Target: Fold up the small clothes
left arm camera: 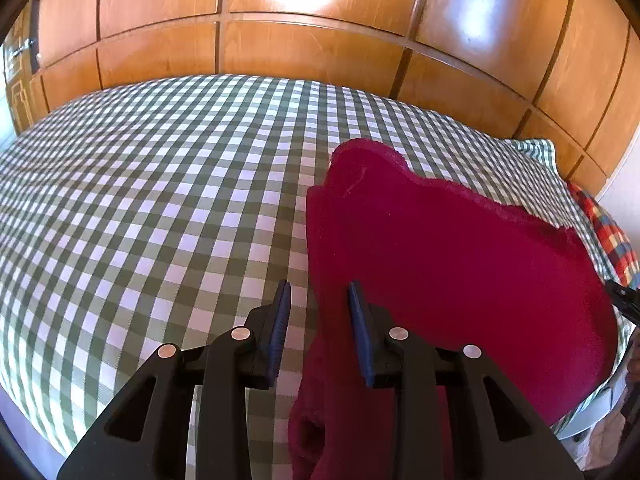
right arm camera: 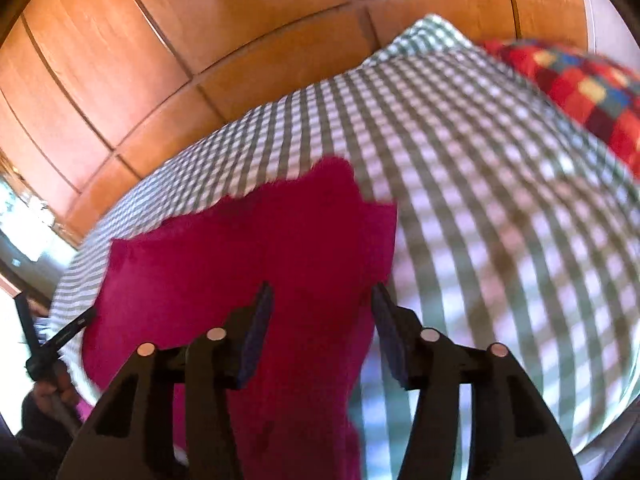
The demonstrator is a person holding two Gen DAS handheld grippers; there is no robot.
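Note:
A magenta fleece garment (left arm camera: 440,264) lies spread on the green-and-white checked bed sheet (left arm camera: 160,200). My left gripper (left arm camera: 320,292) stands at the garment's near left edge. That edge passes between the jaws beside the right pad, and bare sheet shows against the left pad. The jaws are apart. In the right wrist view the same garment (right arm camera: 248,256) fills the gap of my right gripper (right arm camera: 322,292), whose jaws also stand apart. The picture there is blurred. A bunched part of the cloth runs down under each gripper.
Wooden wardrobe panels (left arm camera: 312,20) rise behind the bed. A red, blue and yellow checked pillow (right arm camera: 580,92) lies at the right end. A person's hand (right arm camera: 48,392) on the other gripper's handle shows at the left of the right wrist view.

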